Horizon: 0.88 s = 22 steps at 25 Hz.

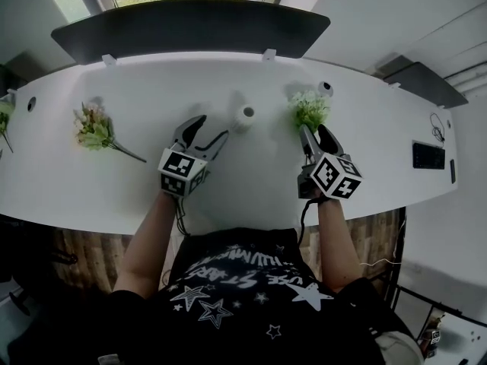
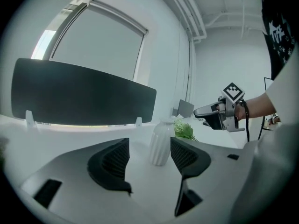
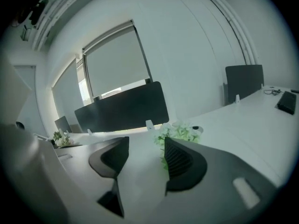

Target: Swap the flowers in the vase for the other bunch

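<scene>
We recorded a curved white table [image 1: 251, 192] with a dark divider panel [image 1: 190, 27] along its far edge. A small white ribbed ceramic vase [image 1: 243, 118] stood upright near the table's middle.

1. Left gripper [image 1: 211, 130]: the jaws stood apart and held nothing. In the left gripper view the vase stood beyond the jaw tips, in line with the gap between them and nearer the right-hand jaw. We could not tell whether that jaw touched it.

2. Right gripper [image 1: 315, 134]: the jaws stood apart. The bunch of white flowers with bright green leaves [image 1: 310, 109] lay on the table just ahead of this gripper, to the right of the vase and outside it. In the right gripper view its green stems ran into the gap, close to the right-hand jaw. We could not confirm contact.

3. The bunch of pink flowers with green leaves [image 1: 95, 128] lay on the table's left part, well apart from the vase and from both grippers, its stem pointing toward the table's middle.

A flat black device [image 1: 428, 155] lay near the table's right end.
</scene>
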Each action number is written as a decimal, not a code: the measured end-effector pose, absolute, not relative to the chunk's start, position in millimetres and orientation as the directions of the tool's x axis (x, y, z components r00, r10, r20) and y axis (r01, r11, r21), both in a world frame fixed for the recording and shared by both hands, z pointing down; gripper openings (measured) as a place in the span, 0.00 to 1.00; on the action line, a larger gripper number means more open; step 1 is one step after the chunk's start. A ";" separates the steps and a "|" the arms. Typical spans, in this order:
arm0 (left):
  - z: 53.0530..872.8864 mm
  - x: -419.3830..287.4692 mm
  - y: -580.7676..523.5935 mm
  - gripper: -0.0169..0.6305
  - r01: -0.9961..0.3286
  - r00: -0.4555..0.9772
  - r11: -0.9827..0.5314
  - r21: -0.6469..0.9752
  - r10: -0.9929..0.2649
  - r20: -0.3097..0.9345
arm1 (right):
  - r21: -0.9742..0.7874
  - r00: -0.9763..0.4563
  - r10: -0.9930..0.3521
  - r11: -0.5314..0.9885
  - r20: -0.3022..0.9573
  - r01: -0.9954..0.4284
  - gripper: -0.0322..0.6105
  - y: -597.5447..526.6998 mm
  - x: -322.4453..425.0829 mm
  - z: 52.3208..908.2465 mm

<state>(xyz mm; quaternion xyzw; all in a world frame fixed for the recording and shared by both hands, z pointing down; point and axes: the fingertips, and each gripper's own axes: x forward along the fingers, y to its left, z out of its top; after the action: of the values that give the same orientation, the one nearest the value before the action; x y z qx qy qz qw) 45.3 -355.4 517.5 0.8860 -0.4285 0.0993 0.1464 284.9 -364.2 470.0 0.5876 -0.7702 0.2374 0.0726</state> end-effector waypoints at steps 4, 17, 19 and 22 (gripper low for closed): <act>510.0 15.9 -344.3 0.46 -0.827 0.561 -0.532 0.181 -0.775 0.290 | -0.284 -0.380 -0.853 0.288 0.357 -0.915 0.41 -358.7 250.6 462.8; 450.0 -48.5 -302.8 0.04 -0.914 0.405 -0.394 0.097 -0.900 0.160 | -0.278 -0.444 -0.846 0.369 0.295 -0.887 0.08 -353.1 201.2 445.9; 451.9 -55.8 -299.0 0.04 -0.921 0.389 -0.376 0.100 -0.906 0.169 | -0.278 -0.445 -0.846 0.370 0.294 -0.886 0.06 -352.5 199.9 445.8; 456.7 -66.5 -295.1 0.04 -0.930 0.367 -0.358 0.079 -0.914 0.176 | -0.283 -0.449 -0.842 0.371 0.299 -0.884 0.06 -350.2 197.0 448.3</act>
<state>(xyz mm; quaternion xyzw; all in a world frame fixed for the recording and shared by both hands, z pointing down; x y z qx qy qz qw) -66.5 -295.1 456.7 0.8226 -0.5603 0.0506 0.0823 197.0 -350.2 448.3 0.5221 -0.8264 0.2042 0.0520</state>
